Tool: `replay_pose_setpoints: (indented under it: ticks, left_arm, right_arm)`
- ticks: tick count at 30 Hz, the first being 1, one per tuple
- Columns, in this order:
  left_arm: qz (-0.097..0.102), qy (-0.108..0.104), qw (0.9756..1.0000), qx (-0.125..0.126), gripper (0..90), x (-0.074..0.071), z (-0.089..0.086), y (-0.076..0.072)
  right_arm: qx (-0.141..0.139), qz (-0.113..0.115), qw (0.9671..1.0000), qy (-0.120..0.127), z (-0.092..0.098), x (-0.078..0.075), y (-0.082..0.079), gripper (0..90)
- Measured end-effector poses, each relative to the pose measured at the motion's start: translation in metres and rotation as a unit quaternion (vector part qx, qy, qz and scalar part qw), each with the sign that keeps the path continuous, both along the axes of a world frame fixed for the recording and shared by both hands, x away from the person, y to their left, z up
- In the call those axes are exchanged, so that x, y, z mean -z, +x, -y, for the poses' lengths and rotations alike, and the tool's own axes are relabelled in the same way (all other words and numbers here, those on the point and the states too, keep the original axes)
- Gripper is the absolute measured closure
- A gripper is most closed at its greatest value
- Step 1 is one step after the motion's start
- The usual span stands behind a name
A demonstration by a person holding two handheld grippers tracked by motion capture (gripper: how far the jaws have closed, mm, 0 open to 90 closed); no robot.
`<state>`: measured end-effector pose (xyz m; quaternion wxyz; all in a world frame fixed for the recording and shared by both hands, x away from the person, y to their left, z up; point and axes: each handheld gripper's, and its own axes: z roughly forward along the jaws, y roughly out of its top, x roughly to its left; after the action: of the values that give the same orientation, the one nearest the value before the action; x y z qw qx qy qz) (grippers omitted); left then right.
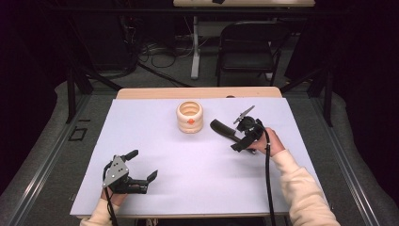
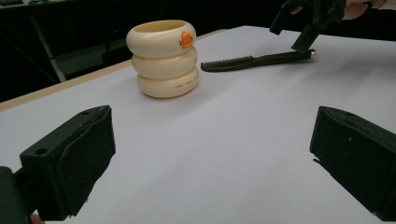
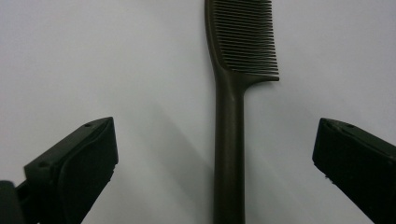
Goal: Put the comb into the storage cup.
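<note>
Right tool wide above comb

I am counting one dark comb right of centre, one cream ringed holder at upper centre, two grippers, and one folding chair at top.

High view: the right gripper covers the handle end of the comb, whose teeth are too small to resolve. Right gripper view: the comb is cut by the top and bottom edges. Left gripper view: lettering on the cream ringed holder is too small to read; its inside is hidden; the right gripper is cropped at the top
</note>
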<state>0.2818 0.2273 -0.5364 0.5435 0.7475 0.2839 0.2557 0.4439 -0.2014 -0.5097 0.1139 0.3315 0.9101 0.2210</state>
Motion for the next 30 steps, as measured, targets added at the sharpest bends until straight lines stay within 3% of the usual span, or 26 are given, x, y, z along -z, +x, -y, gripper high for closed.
replay_pose_setpoints:
  ticks: [13, 14, 22, 25, 30]
  left_arm:
    - [0.0, 0.001, 1.0, 0.002, 0.0, 0.0, 0.0, 0.0]
    - [-0.001, 0.001, 1.0, 0.002, 0.0, 0.0, 0.0, 0.0]
    - [-0.003, 0.001, 1.0, 0.004, 0.0, 0.001, 0.001, 0.001]
    - [-0.003, 0.001, 1.0, 0.003, 0.0, 0.001, 0.001, 0.001]
    - [-0.003, 0.001, 1.0, 0.003, 0.0, 0.001, 0.001, 0.001]
  right_arm:
    - [-0.016, -0.012, 0.9995, -0.026, -0.018, 0.004, 0.005, 0.2]
    - [-0.004, -0.015, 0.9995, -0.026, -0.019, 0.005, 0.005, 2.7]
    - [0.001, -0.019, 0.9985, -0.05, -0.021, 0.008, 0.01, 29.7]
    - [-0.009, -0.008, 0.998, -0.063, -0.024, 0.005, 0.011, 41.6]
    - [-0.007, -0.007, 0.9965, -0.083, -0.028, 0.006, 0.014, 51.6]
